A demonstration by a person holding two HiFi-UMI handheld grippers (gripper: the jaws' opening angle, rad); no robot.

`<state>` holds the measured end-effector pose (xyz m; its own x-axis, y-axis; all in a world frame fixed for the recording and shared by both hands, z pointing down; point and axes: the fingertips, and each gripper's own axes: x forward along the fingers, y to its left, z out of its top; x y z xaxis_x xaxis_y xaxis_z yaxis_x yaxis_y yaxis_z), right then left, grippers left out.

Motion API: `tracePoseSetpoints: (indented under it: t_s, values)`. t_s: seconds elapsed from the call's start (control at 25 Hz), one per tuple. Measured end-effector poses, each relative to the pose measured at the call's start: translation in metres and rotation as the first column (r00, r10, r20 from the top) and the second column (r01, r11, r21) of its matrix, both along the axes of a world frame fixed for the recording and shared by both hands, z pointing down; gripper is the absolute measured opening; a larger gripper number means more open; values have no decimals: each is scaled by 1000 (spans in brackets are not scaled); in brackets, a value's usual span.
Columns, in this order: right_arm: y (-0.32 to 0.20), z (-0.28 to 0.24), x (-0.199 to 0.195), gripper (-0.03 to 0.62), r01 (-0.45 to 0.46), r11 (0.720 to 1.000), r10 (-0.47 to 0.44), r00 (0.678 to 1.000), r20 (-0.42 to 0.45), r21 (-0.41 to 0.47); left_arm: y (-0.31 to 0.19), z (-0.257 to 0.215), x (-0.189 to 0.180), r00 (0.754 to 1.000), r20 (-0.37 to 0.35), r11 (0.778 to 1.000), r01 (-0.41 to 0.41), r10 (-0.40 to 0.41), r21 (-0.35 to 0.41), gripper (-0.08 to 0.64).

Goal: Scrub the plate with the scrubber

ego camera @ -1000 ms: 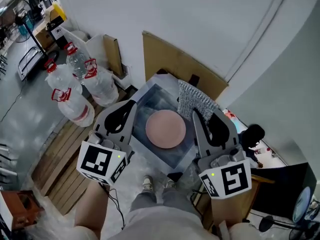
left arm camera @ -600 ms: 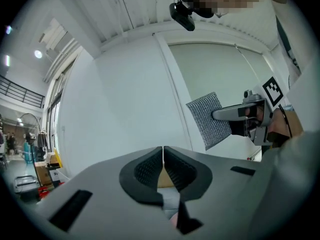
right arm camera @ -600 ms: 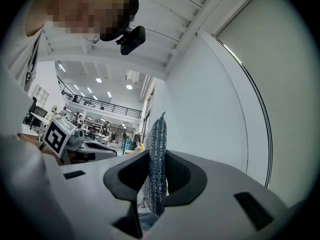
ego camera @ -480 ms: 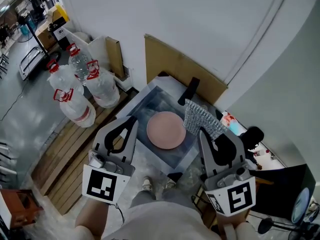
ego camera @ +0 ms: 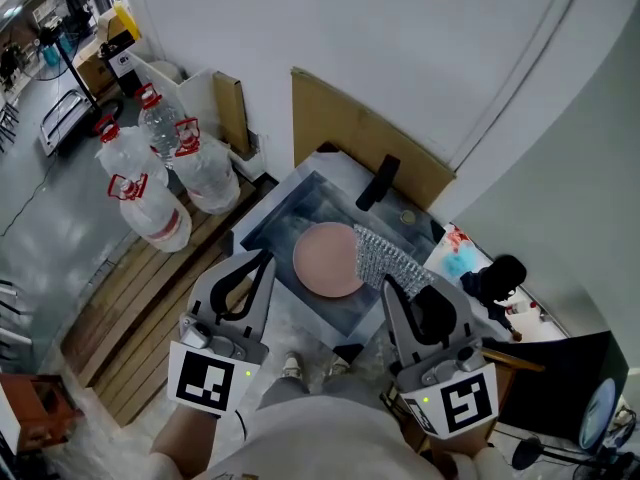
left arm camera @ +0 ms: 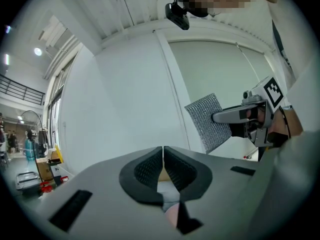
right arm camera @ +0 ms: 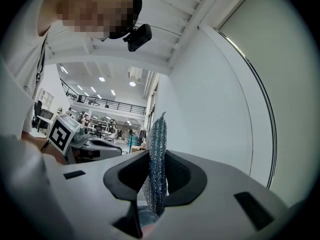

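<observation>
Silver mesh scrubber (ego camera: pixel 388 258), clamped in right gripper (ego camera: pixel 395 286), now overlaps right edge of pink plate (ego camera: pixel 322 258) in the basin (ego camera: pixel 275 213); half a second ago it hung clear to the right. Contact probably not made; left gripper (ego camera: pixel 262 261) closed, empty, near-left of plate. Scrubbing looks about to start

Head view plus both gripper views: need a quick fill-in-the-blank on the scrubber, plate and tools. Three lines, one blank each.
1. Of the two tools, only the ____ one holds the mesh scrubber.
2. The left tool has its jaws ____, with nothing between them.
3. The round plate lying in the sink is ____ in colour.

Missing words: right; shut; pink
</observation>
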<state>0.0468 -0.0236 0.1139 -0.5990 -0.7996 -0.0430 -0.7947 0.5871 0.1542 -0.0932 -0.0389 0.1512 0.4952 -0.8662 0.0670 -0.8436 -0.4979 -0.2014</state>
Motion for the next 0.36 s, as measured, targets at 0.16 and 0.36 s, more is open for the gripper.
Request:
tracePoseSetpoints:
  t_s: [0.16,0.36]
  values:
    - [-4,0,0,104,3,1000,-3,1000,-3,-2,0,3,0,1000,7,1000,4,-3,-19,25]
    - [-9,-4,-1,104,6,1000,-6,1000,-1,4,-2,-2,-2,1000,8,1000,5,-5,-11,25]
